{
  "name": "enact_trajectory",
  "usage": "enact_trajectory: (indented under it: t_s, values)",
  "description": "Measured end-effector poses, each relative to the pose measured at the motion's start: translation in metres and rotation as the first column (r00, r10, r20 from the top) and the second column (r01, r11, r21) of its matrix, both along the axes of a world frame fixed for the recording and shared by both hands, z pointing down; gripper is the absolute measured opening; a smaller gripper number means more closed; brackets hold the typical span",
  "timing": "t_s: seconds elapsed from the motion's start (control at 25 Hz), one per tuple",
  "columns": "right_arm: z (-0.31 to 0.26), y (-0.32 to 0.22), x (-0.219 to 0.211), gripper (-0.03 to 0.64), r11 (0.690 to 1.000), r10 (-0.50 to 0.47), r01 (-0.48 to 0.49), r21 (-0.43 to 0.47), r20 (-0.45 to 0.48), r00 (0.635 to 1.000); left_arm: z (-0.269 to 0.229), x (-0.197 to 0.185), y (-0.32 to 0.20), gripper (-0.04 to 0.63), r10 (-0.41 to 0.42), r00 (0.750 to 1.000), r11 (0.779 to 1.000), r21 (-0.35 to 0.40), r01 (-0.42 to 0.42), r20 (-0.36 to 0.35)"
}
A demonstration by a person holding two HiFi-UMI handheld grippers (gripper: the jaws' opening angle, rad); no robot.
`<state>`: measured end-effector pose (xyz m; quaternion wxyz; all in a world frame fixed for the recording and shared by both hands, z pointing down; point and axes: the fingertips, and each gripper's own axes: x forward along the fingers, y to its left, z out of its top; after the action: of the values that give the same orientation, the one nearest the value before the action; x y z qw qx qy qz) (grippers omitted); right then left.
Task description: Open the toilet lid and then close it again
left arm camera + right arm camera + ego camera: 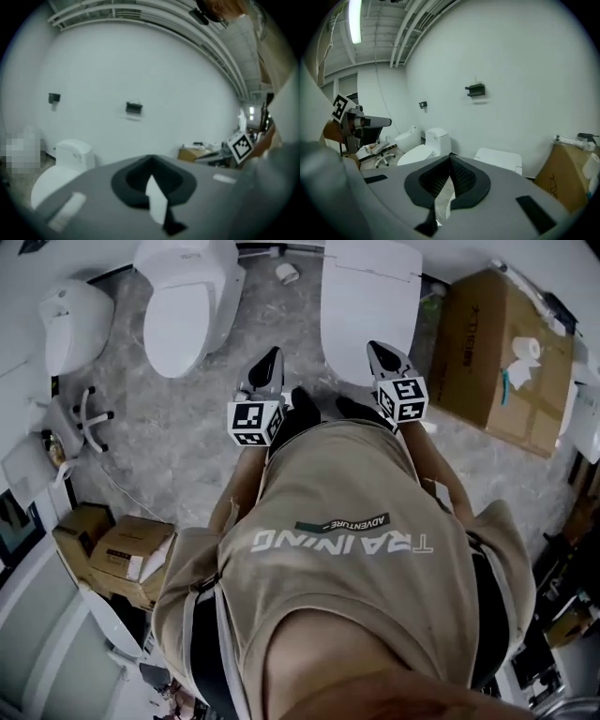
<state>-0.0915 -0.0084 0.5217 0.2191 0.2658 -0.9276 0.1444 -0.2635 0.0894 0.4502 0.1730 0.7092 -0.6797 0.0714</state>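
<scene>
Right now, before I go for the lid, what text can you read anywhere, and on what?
"TRAINING": on the person's shirt, upside down in the head view.
"ADVENTURE": small label on the same shirt.
Print on the cardboard box: too blurred to read.

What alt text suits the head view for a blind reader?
Seen from above, a person in a tan shirt holds the left gripper and right gripper, both shut, toward a white toilet with its lid down. A cardboard box stands beside it.
</scene>
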Motion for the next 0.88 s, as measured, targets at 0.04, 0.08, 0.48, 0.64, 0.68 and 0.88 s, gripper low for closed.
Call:
enact_trajectory:
  t_s: [0.04, 0.08, 0.48, 0.64, 0.68, 0.88]
  values:
    - [-0.002, 0.001, 0.005, 0.009, 0.999, 0.04, -0.04, 0.0, -0.008, 0.999, 0.006, 0.003, -0.006, 0.005, 0.047, 0.999, 0.999, -0.005, -0.047, -0.014]
    - [-0.002, 0.002, 0.012, 0.009, 0.996, 0.085, -0.085, -0.002, -0.016, 0.996, 0.011, 0.008, -0.012, 0.005, 0.097, 0.995, 0.995, -0.011, -0.097, -0.027]
    - [0.019, 0.043, 0.128, 0.009, 0.911, 0.401, -0.409, -0.053, -0.124, 0.908, 0.066, 0.062, -0.047, 0.005, 0.359, 0.931, 0.928, -0.086, -0.363, -0.063]
    - [0.031, 0.049, 0.171, 0.009, 0.885, 0.447, -0.457, -0.087, -0.115, 0.887, 0.072, 0.103, -0.059, 0.005, 0.413, 0.91, 0.902, -0.127, -0.413, -0.032]
    - [0.038, 0.049, 0.18, 0.009, 0.882, 0.45, -0.461, -0.099, -0.117, 0.885, 0.076, 0.114, -0.062, 0.005, 0.424, 0.905, 0.895, -0.143, -0.423, -0.021]
    - [0.077, 0.031, 0.204, 0.009, 0.901, 0.381, -0.399, -0.168, -0.131, 0.915, 0.097, 0.164, -0.077, 0.005, 0.41, 0.912, 0.888, -0.219, -0.404, -0.016]
